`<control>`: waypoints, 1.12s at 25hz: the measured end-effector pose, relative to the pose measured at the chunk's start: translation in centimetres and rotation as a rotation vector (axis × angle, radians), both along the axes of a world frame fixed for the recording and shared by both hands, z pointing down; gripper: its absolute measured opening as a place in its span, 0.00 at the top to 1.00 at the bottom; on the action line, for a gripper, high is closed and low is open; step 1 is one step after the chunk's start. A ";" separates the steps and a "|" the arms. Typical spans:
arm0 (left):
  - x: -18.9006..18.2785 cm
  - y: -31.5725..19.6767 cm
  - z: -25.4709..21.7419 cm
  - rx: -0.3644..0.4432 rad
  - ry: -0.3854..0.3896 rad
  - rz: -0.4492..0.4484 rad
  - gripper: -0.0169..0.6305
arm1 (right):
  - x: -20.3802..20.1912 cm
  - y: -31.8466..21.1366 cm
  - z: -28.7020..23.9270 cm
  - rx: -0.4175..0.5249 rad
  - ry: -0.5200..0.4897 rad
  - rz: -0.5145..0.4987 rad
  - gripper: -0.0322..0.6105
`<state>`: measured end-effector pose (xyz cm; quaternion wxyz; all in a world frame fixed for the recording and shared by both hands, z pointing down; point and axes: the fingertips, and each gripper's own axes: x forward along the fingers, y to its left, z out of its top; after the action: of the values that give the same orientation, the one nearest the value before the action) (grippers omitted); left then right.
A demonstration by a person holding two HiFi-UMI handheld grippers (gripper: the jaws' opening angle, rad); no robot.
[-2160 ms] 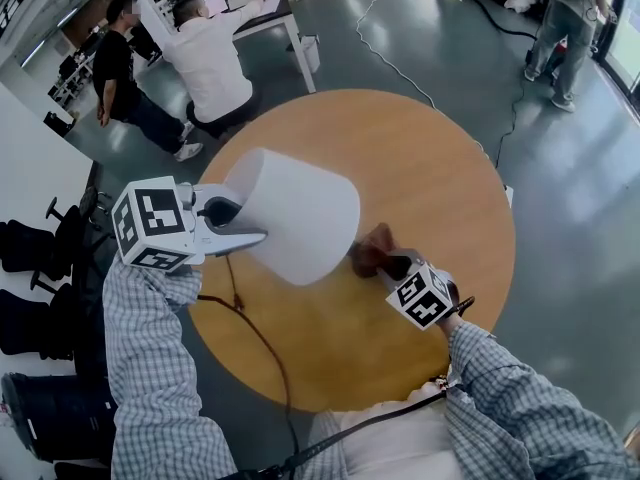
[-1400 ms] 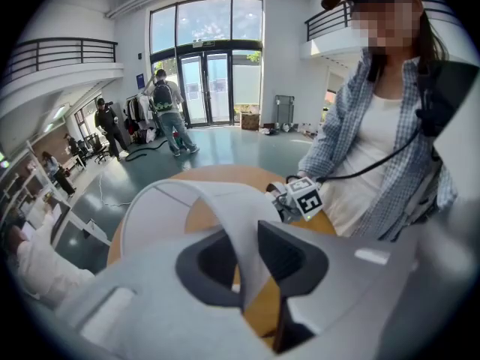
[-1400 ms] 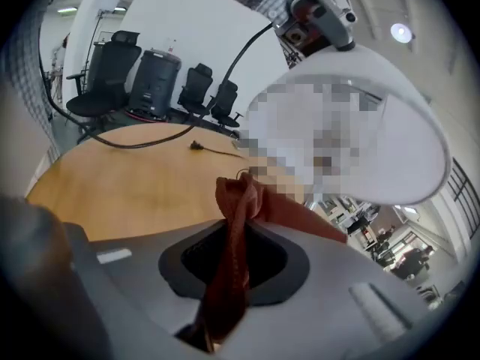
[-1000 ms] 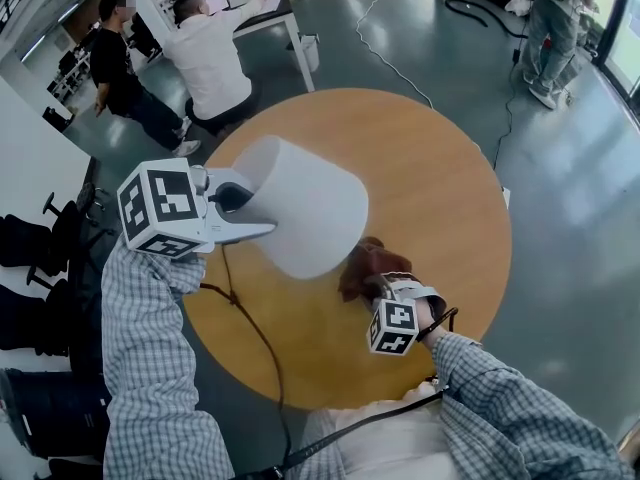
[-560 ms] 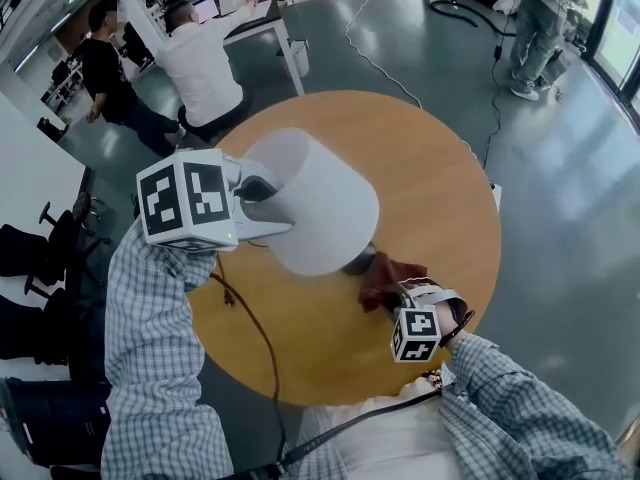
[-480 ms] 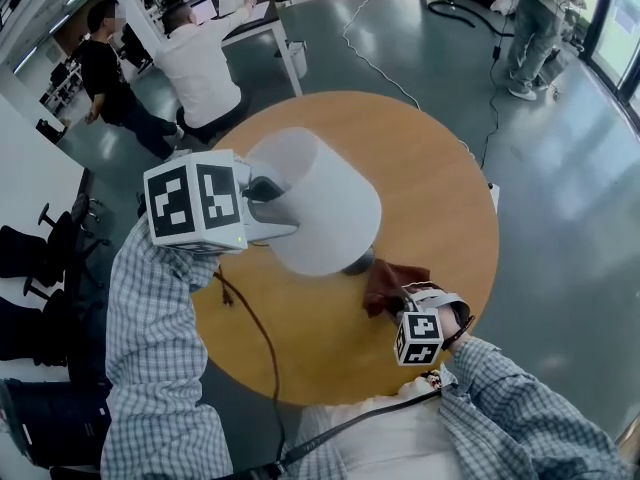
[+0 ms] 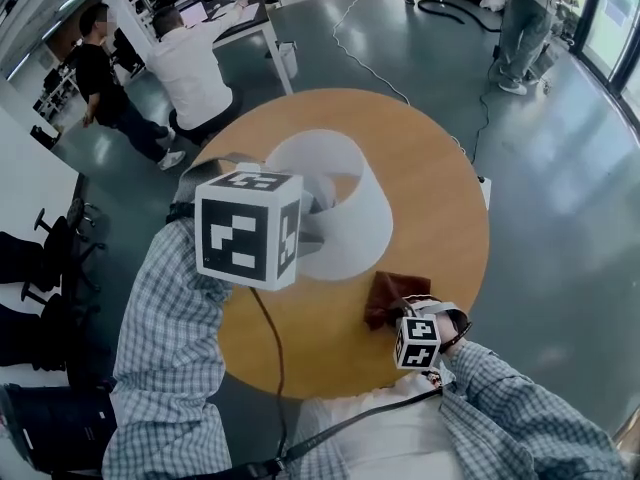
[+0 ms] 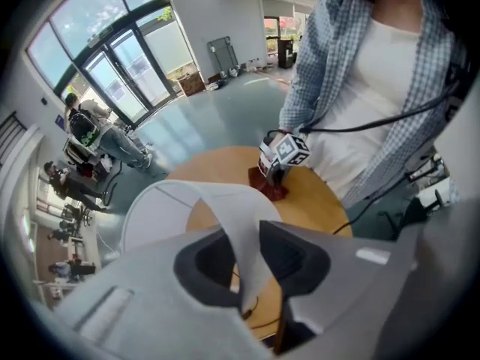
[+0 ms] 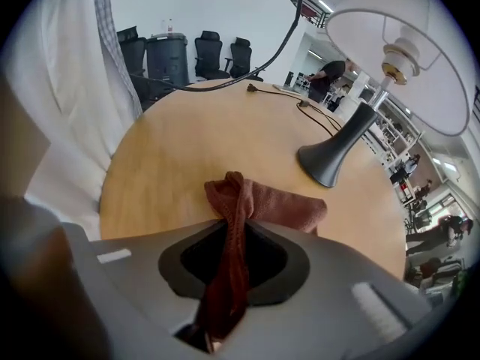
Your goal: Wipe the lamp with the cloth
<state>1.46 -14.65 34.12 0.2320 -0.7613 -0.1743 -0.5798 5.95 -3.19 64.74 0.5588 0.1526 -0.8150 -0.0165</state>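
Note:
The lamp's white shade point(image 7: 345, 208) stands over the round wooden table point(image 7: 430, 188), its open top facing up. My left gripper point(image 7: 312, 223) is shut on the shade's rim, and the thin shade wall point(image 8: 240, 238) runs between its pads. The dark base and stem point(image 9: 330, 160) show under the shade point(image 9: 405, 51) in the right gripper view. My right gripper point(image 7: 398, 310) is shut on the brown cloth point(image 7: 385, 290) near the table's front edge. The cloth point(image 9: 259, 201) is bunched between the jaws point(image 9: 236, 257), with its free end lying on the table, apart from the base.
The lamp's dark cord point(image 7: 272, 338) runs over the table's near left edge to the floor. Two people are at a desk point(image 7: 190, 63) beyond the table, and another stands at the far right point(image 7: 525, 18). Office chairs point(image 7: 20, 258) stand at the left.
My left gripper rolled and moved right with the shade, so the shade's open top now faces up. My right gripper drew the cloth away from the lamp toward the table's near edge.

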 end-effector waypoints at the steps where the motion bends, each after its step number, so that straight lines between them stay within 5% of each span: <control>1: 0.2 0.4 0.1 0.011 -0.013 0.015 0.84 | 0.0 -0.1 0.0 -0.002 -0.001 0.004 0.86; 16: 0.0 1.6 0.7 0.092 -0.005 0.031 0.80 | -0.1 -0.1 0.0 -0.025 0.008 0.011 0.85; 23: 0.6 1.1 1.1 0.120 0.111 0.019 0.61 | -0.3 -0.3 0.1 -0.041 0.007 0.027 0.85; 28: 1.5 0.5 -1.1 0.113 0.298 -0.031 0.51 | -0.2 -0.3 0.1 -0.044 0.007 0.037 0.85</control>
<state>2.98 -14.17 32.99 0.2887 -0.8274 -0.0931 -0.4727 5.77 -3.52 64.85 0.5652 0.1550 -0.8102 0.0113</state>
